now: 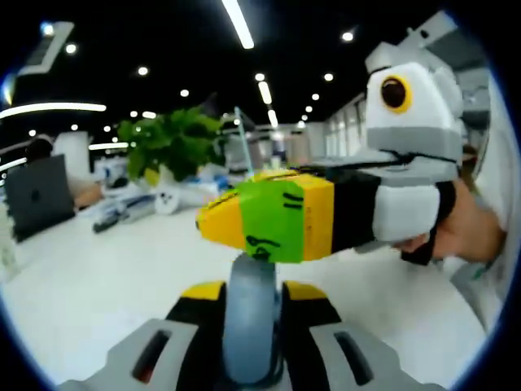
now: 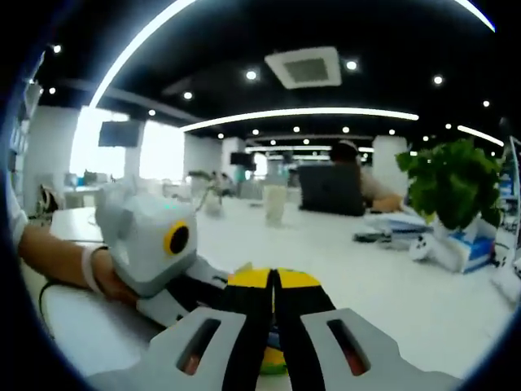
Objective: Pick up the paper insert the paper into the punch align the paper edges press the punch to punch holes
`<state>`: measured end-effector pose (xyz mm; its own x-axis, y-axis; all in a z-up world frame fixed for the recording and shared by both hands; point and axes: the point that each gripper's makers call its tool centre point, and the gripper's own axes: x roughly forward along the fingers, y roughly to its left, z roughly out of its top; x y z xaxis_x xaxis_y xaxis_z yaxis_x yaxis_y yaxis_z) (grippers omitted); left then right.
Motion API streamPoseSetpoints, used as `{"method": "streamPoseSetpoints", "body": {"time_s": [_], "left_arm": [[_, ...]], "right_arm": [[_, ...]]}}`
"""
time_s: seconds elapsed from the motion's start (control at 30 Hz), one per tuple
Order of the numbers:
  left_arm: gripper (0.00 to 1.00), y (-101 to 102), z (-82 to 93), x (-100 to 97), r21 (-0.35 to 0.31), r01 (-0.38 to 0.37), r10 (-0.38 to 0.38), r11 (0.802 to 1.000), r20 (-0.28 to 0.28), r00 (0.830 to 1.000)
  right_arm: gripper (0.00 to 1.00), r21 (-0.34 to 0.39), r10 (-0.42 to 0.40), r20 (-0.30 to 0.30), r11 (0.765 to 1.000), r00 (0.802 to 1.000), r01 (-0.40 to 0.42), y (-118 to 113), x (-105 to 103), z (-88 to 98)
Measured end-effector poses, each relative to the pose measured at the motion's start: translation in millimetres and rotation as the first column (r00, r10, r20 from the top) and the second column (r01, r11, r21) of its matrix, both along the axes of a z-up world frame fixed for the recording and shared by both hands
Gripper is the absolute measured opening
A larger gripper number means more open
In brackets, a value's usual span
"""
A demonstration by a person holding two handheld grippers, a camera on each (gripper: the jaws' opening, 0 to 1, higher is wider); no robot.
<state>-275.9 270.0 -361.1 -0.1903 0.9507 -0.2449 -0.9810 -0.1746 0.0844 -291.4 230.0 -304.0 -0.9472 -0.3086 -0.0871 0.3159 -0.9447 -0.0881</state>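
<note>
— What has the left gripper [image 1: 252, 287] got?

— In the left gripper view its 2 jaws stand apart by the width of a grey rounded piece [image 1: 251, 314], 1 yellow tip pressed to each side of it. The piece's long axis runs along the jaws, pointing away from the camera and up in the view. I cannot tell whether it belongs to the punch.

— And the paper?

— I cannot tell where it lies. The white table [image 1: 89, 277] stretches out beyond the jaws.

— The right gripper [image 1: 205, 221]?

— It comes in from the right of that view, lying crosswise just above the grey piece, its yellow nose with a green band pointing left. A hand [image 1: 468, 224] grips it at the rear. In the right gripper view, the right gripper [image 2: 274, 278] has its 2 jaws pressed together, yellow tips touching, nothing visible between them at the tips.

— Anything beside it there?

— The left gripper's grey body enters from the left, held by a hand [image 2: 102, 281], its front end running under the right jaws.

— Background?

— A leafy plant [image 2: 452, 183], a dark laptop [image 2: 330, 189] and a pale cup [image 2: 275, 204] stand far back on the table [image 2: 391, 281].
</note>
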Motion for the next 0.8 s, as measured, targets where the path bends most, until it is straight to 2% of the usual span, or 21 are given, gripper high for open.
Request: {"method": "streamPoseSetpoints", "body": {"time_s": [0.03,0.1,0.2,0.4,0.47,0.57,0.63,0.67,0.7,0.8], "left_arm": [[0.28,0,0.2,0.1,0.000,0.000,0.000,1.000,0.001,1.000],[0.27,0,0.2,-0.1,0.000,0.001,-0.001,1.000,0.002,1.000],[0.27,0,0.4,-1.2,-0.001,0.003,-0.003,1.000,0.001,1.000],[0.26,0,0.6,-1.9,-0.001,0.005,-0.005,1.000,0.002,1.000],[0.26,0,0.6,-2.3,-0.001,0.007,-0.007,1.000,0.002,1.000],[0.26,0,0.4,-2.6,-0.001,0.006,-0.006,1.000,0.007,1.000],[0.26,1,0.0,-3.1,-0.001,0.007,-0.007,1.000,0.006,1.000],[0.26,1,0.0,-2.7,-0.002,0.008,-0.008,1.000,0.005,1.000],[0.26,1,-0.1,-2.6,-0.001,0.008,-0.008,1.000,0.006,1.000],[0.26,1,-0.2,-2.6,-0.002,0.008,-0.008,1.000,0.006,1.000]], "right_arm": [[0.04,0.027,-0.008,0.019,1.000,1.000,0.007,2,-1,-6.0],[0.04,-0.012,-0.002,0.002,1.000,1.000,0.002,-1,0,-2.0],[0.04,-0.072,-0.002,0.039,0.997,0.999,0.005,-1,1,-2.1],[0.02,-0.080,-0.019,0.080,0.996,0.997,0.025,4,-2,-10.8],[0.02,-0.147,-0.005,0.095,0.989,0.995,0.019,5,-1,-11.5],[0.02,-0.136,-0.010,0.108,0.990,0.994,0.025,6,-2,-12.4],[0.02,-0.127,-0.024,0.142,0.991,0.990,0.042,11,-3,-21.0],[0.01,-0.156,-0.027,0.176,0.986,0.984,0.055,14,-2,-29.4],[0.01,-0.197,-0.014,0.173,0.979,0.985,0.049,15,-3,-30.7],[0.01,-0.181,-0.017,0.191,0.982,0.982,0.052,18,-4,-38.0]]}}
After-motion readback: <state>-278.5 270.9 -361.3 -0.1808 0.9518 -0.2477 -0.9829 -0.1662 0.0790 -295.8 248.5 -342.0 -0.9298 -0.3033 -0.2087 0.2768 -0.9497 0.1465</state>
